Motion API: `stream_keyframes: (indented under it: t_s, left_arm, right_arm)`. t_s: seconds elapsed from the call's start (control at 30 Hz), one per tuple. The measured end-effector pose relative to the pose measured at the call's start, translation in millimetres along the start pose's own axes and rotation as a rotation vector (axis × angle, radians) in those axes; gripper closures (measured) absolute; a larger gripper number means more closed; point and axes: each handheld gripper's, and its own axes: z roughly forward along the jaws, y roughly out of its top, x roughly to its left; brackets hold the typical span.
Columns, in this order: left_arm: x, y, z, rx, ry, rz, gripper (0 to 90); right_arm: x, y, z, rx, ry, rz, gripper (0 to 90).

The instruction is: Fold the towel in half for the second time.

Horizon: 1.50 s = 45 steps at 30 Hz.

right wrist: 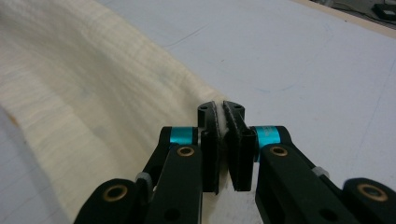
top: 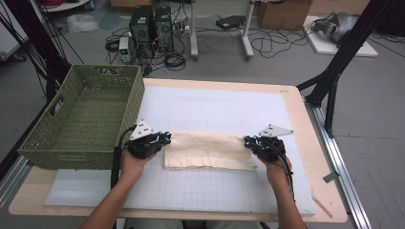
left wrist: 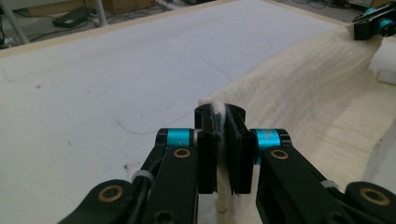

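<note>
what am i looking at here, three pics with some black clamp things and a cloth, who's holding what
These are three cameras on one moment. The high view looks down on a table where a person sits with a hand-held gripper in each hand; no robot arm is involved. The left gripper and the right gripper each have two black jaws. The other two pictures come from small cameras riding on those grippers, looking along their jaws.

On the table lies a white mat with a cream folded cloth on it, and a green woven basket stands at the left. Each gripper's jaws are shut on an end of the cloth: the left one pinches a bunched corner, the right one pinches an edge.
</note>
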Motion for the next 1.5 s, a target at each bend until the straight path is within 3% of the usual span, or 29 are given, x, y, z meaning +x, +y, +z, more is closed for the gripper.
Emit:
stream_keyframes:
  t_s: [0.3, 0.53, 0.63, 0.67, 0.8, 0.93, 1.0, 1.1, 1.23, 1.3, 1.43, 1.5]
  left_arm:
    - [-11.6, -12.2, -4.3, 0.062, 0.000, 0.019, 82.3]
    - [-16.4, -21.0, -15.2, 0.101, 0.002, -0.003, 79.6]
    - [-17.7, -23.4, -21.4, 0.115, 0.010, -0.060, 77.6]
    - [-18.2, -22.6, -24.7, 0.119, 0.026, -0.083, 71.8]
    - [-19.9, -11.1, -42.0, 0.018, 0.046, -0.144, 58.2]
    - [-20.6, 5.9, -49.4, -0.086, 0.014, -0.169, 52.7]
    - [-19.7, 13.5, -44.9, -0.091, 0.007, -0.169, 52.6]
    - [-19.1, 17.7, -26.6, -0.050, -0.024, -0.170, 54.7]
    - [-19.4, 8.5, 0.6, 0.049, -0.053, -0.187, 59.8]
    - [-22.6, 4.3, 8.2, 0.122, -0.046, -0.150, 63.8]
    - [-27.4, -9.7, 11.5, 0.201, -0.001, -0.113, 65.8]
    - [-28.2, -17.3, 11.7, 0.228, 0.009, -0.080, 65.8]
  right_arm:
    - [11.8, -17.7, -10.1, -0.029, 0.025, -0.016, 85.1]
    - [14.8, -28.2, -16.4, -0.010, 0.050, -0.023, 85.1]
    - [16.8, -32.8, -19.8, -0.003, 0.059, -0.028, 85.1]
    - [18.1, -34.3, -20.4, 0.001, 0.066, -0.031, 85.1]
    - [22.7, -40.6, -21.8, 0.027, 0.078, -0.060, 85.0]
    - [22.5, -42.4, -25.2, 0.020, 0.078, -0.055, 85.0]
    - [23.9, -42.5, -25.8, 0.023, 0.080, -0.067, 85.0]
    - [25.4, -43.3, -26.6, 0.029, 0.089, -0.072, 84.6]
    - [25.9, -44.5, -28.5, 0.031, 0.101, -0.066, 84.4]
    - [25.0, -45.9, -29.4, 0.033, 0.102, -0.057, 83.9]
    - [23.5, -47.7, -31.8, 0.045, 0.107, -0.026, 80.1]
    - [22.4, -46.2, -35.4, 0.029, 0.089, -0.008, 71.6]
